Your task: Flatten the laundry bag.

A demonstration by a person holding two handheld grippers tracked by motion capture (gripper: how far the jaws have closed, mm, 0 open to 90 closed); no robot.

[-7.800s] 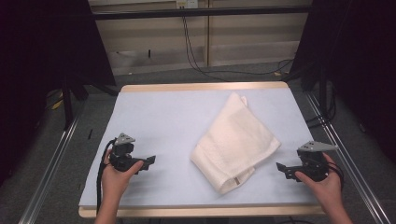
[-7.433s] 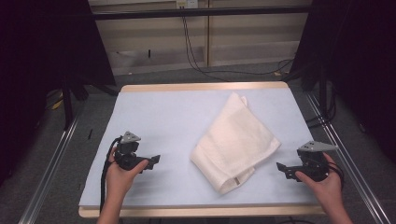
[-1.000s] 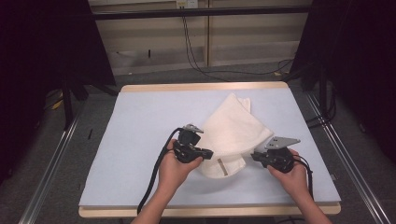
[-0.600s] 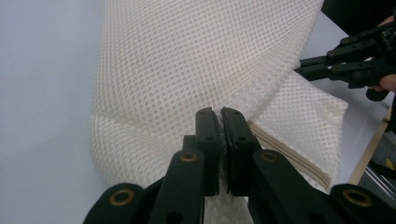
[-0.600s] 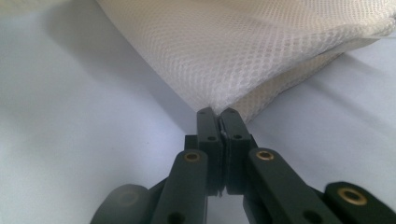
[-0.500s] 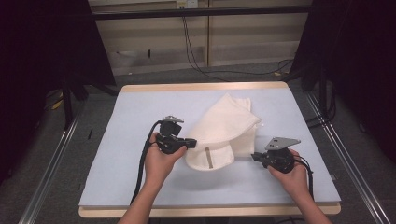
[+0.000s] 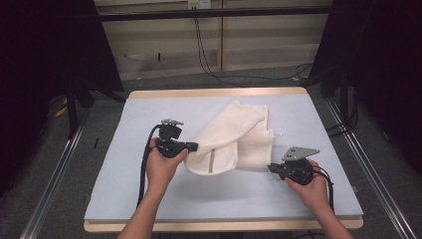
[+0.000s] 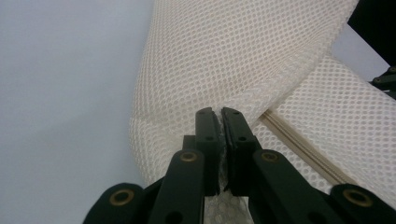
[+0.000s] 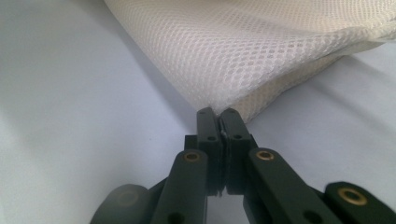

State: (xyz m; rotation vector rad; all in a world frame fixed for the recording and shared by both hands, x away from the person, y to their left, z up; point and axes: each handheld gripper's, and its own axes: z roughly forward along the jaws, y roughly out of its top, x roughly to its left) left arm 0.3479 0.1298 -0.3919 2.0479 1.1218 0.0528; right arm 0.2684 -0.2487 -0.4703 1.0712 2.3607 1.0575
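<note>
Pale blue table (image 7: pixel 149 107); behind — black cables (image 7: pixel 209 55).

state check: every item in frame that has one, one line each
mesh bag: part unfolded, near end lifted off the mat, zip strip showing
left claw: shut on mesh bag
right claw: shut on the mesh bag's corner
blue mat: flat on the table

No readable text, label, brand, number or sign anywhere; nothing legible on the mesh cloth (image 7: pixel 234 139), on the table mat (image 7: pixel 114 179), or on either gripper; a small tag-like strip on the cloth, too small to read.
</note>
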